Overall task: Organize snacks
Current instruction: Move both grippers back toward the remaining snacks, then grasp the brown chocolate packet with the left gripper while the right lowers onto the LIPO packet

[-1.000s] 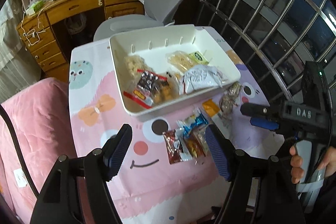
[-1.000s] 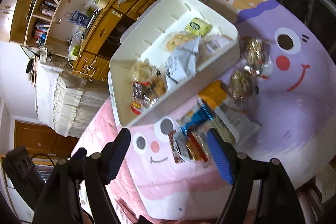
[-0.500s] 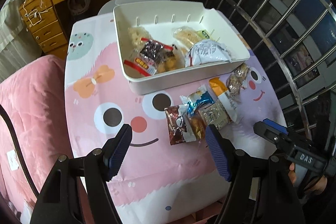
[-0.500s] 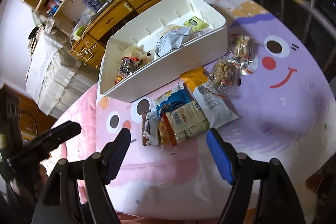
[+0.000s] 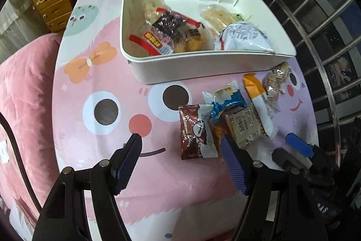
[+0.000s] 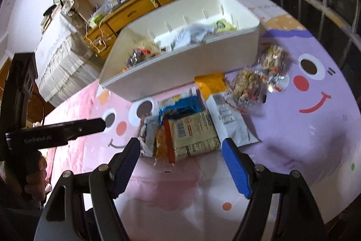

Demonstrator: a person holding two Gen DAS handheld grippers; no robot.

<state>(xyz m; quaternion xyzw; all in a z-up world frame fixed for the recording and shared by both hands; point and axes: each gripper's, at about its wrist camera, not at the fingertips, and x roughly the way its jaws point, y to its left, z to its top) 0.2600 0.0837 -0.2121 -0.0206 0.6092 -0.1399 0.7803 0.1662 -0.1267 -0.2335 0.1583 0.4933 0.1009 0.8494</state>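
On the cartoon-printed pink and lilac tablecloth (image 5: pixel 94 73), a shallow white plastic bin (image 5: pixel 203 70) is seen already holding several wrapped snacks, among them a crumpled silver-white crisp bag (image 5: pixel 243 36) and a clear packet with a red band (image 5: pixel 167 34), so the sorting is judged to be partly done. Just in front of the bin's near wall a loose cluster of packets is left: a brown chocolate-bar wrapper (image 5: pixel 191 132), a blue foil packet (image 5: pixel 227 101), a beige cracker pack (image 6: pixel 194 132), an orange-and-white sachet (image 5: pixel 259 103) and two clear bags of nutty clusters (image 6: pixel 259 73). They lie overlapping, probably because they were tipped out together. The left gripper (image 5: pixel 181 153) is held wide apart and empty over the near edge of the cluster, with the chocolate wrapper between its blue pads. The right gripper (image 6: pixel 180 154) is likewise spread open and empty, framing the cracker pack, and appears lined up for a pick. Because the packs overlap, a neighbour could be dragged along when one is lifted
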